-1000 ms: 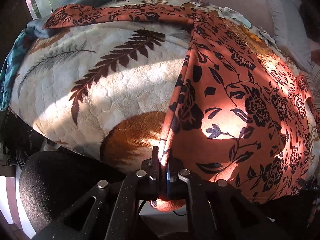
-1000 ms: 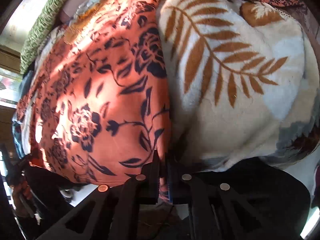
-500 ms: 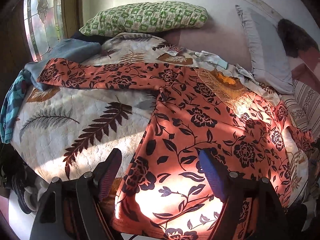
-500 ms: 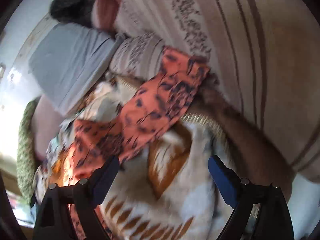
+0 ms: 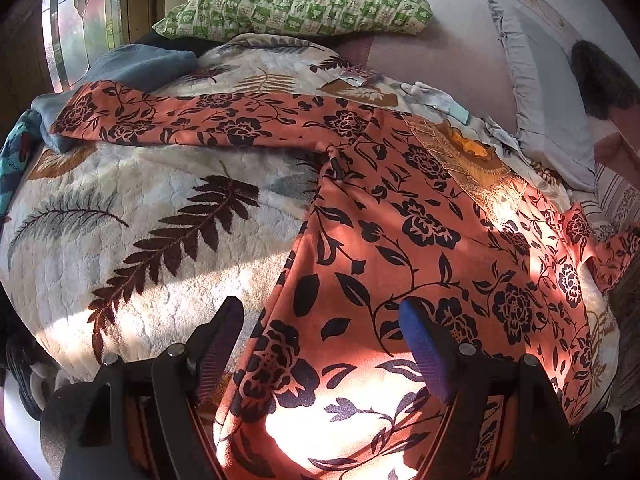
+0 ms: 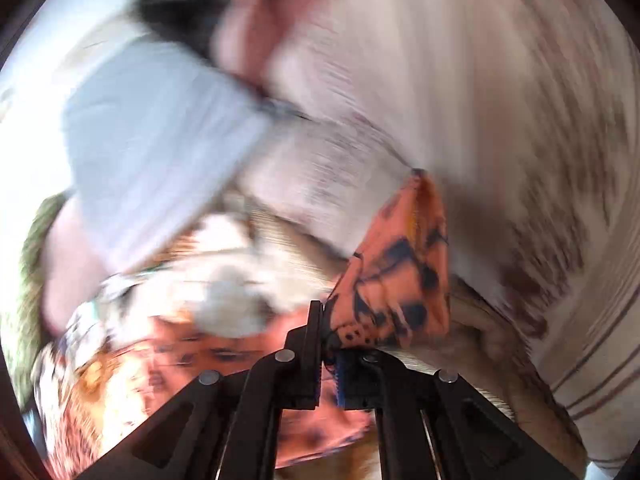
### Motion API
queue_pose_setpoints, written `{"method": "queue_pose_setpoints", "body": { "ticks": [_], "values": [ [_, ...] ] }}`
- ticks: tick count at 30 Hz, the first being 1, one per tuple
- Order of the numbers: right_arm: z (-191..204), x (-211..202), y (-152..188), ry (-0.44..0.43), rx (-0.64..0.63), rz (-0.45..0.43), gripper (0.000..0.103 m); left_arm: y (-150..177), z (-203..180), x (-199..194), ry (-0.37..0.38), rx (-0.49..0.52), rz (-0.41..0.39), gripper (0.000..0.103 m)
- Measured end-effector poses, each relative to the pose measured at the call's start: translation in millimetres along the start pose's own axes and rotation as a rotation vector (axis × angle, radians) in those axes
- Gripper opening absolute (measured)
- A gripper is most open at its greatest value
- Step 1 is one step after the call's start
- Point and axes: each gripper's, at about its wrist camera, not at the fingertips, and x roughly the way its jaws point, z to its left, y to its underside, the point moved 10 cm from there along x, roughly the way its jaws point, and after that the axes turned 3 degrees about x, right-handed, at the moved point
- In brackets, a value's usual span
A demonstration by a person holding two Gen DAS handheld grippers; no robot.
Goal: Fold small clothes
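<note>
An orange flowered shirt (image 5: 400,240) lies spread flat on a leaf-patterned blanket (image 5: 140,208) covering the bed, 1 sleeve stretched toward the window. The left hand-held gripper (image 5: 320,336) hangs over the shirt's lower hem, its 2 fingers wide apart and gripping nothing. The right hand-held gripper (image 6: 328,344) has just snapped closed, pinching the cuff of the other sleeve (image 6: 396,272); that view is blurred.

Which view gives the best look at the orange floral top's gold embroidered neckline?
The left wrist view: the orange floral top lies spread on the leaf-print fleece blanket, its gold embroidered neckline sharp and sunlit. The right wrist view is motion-blurred, showing mainly a sleeve end pinched in the right claw.
</note>
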Motion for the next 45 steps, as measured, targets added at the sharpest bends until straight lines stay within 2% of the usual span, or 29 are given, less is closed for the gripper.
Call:
{"method": "queue_pose_setpoints", "body": {
  "ticks": [2, 4, 8, 11, 12, 14, 15, 16, 17, 18, 19, 20, 21, 22, 23, 26, 28, 30, 32, 33, 34, 35, 37, 41, 44, 45],
  "values": [
    [81, -37, -1, -0.118, -0.092, -0.043, 0.005, 0, 8, 0, 0.025, -0.038, 0.003, 0.08],
    [164, -70, 12, -0.234, -0.178, -0.062, 0.005, -2, 16, -3, 0.045, -0.072, -0.004, 0.08],
    [309, -101, 75, -0.434, -0.273, -0.027, 0.005, -4, 38, -8, 0.042, -0.104, -0.022, 0.08],
    [385, -85, 148, -0.5, -0.296, 0.07, 0.007, -2, 57, -8, 0.03, -0.138, -0.011, 0.08],
    [402, -72, 178, -0.515, -0.287, 0.128, 0.009, -1, 63, -8, 0.023, -0.146, -0.005, 0.08],
    [431, -30, 241, -0.496, -0.319, 0.248, 0.009, 1, 71, -7, 0.01, -0.155, 0.008, 0.08],
    [438, -6, 278, -0.465, -0.358, 0.321, 0.017, 2, 74, -7, 0.004, -0.155, 0.016, 0.08],
    [440, 22, 320, -0.425, -0.414, 0.427, 0.024, 2, 76, -8, -0.002, -0.154, 0.02, 0.08],
    [434, 49, 362, -0.378, -0.467, 0.554, 0.039, 1, 78, -9, -0.006, -0.15, 0.018, 0.08],
    [430, 65, 387, -0.35, -0.497, 0.602, 0.04, -1, 78, -11, -0.009, -0.145, 0.011, 0.08],
    [432, 57, 382, -0.386, -0.521, 0.497, 0.045, -4, 78, -12, -0.014, -0.141, 0.002, 0.081],
    [434, 46, 381, -0.436, -0.522, 0.484, 0.067, -7, 77, -11, -0.023, -0.138, -0.002, 0.081],
    [435, 37, 380, -0.477, -0.506, 0.53, 0.077, -12, 74, -8, -0.022, -0.134, 0.002, 0.081],
    [434, 27, 372, -0.515, -0.493, 0.55, 0.077, -18, 70, -7, -0.007, -0.126, 0.003, 0.081],
    [430, 14, 357, -0.549, -0.491, 0.523, 0.077, -25, 65, -8, 0.016, -0.122, -0.012, 0.081],
    [399, -13, 298, -0.59, -0.442, 0.395, 0.082, -49, 62, -2, 0.105, -0.161, -0.039, 0.081],
    [366, -2, 263, -0.56, -0.346, 0.366, 0.087, -65, 80, 12, 0.145, -0.259, -0.03, 0.081],
    [312, 35, 246, -0.435, -0.279, 0.38, 0.088, -84, 119, 26, 0.146, -0.409, -0.038, 0.081],
    [258, 90, 257, -0.268, -0.193, 0.54, 0.088, -104, 167, 36, 0.129, -0.554, -0.058, 0.081],
    [251, 95, 255, -0.374, -0.139, 0.536, 0.088, -114, 189, 40, 0.134, -0.615, -0.07, 0.081],
    [249, 89, 244, -0.459, -0.107, 0.486, 0.088, -122, 209, 45, 0.138, -0.668, -0.075, 0.081],
    [248, 88, 242, -0.489, -0.081, 0.502, 0.088, -130, 228, 50, 0.125, -0.713, -0.082, 0.081],
    [247, 91, 242, -0.511, -0.088, 0.523, 0.088, -147, 260, 56, 0.098, -0.76, -0.11, 0.081],
    [256, 90, 250, -0.504, -0.168, 0.507, 0.089, -163, 319, 55, 0.007, -0.88, -0.186, 0.081],
    [258, 89, 252, -0.499, -0.207, 0.495, 0.089, -165, 339, 66, 0.011, -0.926, -0.174, 0.08],
    [259, 90, 253, -0.499, -0.207, 0.494, 0.089, -164, 345, 70, 0.029, -0.95, -0.172, 0.077]
  ]
}}
